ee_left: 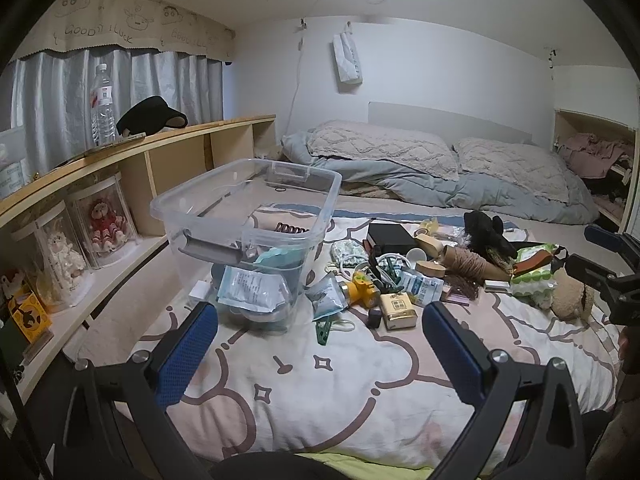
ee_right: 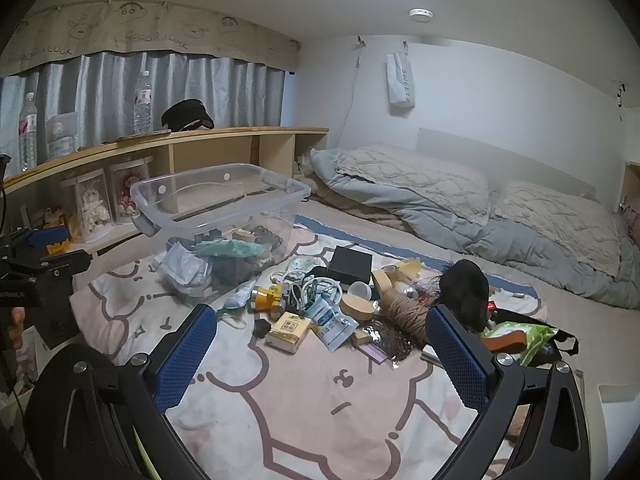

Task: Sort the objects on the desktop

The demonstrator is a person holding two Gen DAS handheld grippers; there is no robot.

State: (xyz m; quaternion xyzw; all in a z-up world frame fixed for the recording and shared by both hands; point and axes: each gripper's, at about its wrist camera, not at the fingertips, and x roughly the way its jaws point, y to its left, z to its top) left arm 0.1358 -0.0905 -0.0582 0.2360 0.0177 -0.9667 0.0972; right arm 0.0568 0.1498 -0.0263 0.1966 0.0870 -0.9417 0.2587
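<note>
A clear plastic bin (ee_left: 200,216) (ee_right: 160,196) stands on the pink patterned blanket (ee_left: 320,400) with several items inside. Beside it lies a pile of small objects: a yellow box (ee_left: 396,310) (ee_right: 290,332), a yellow gadget (ee_left: 362,288) (ee_right: 268,294), a twine spool (ee_left: 466,262) (ee_right: 408,312), a black box (ee_left: 390,236) (ee_right: 352,264), a green clip (ee_left: 325,330). My left gripper (ee_left: 320,340) is open and empty, short of the pile. My right gripper (ee_right: 320,340) is open and empty, just in front of the pile.
A wooden shelf (ee_left: 160,140) with a water bottle (ee_left: 102,104), a black cap (ee_left: 154,114) and boxed dolls (ee_left: 102,224) runs along the left. Pillows and a grey duvet (ee_left: 440,184) lie behind. A wet-wipes pack (ee_left: 534,276) (ee_right: 516,332) and a plush toy (ee_left: 570,298) sit at the right.
</note>
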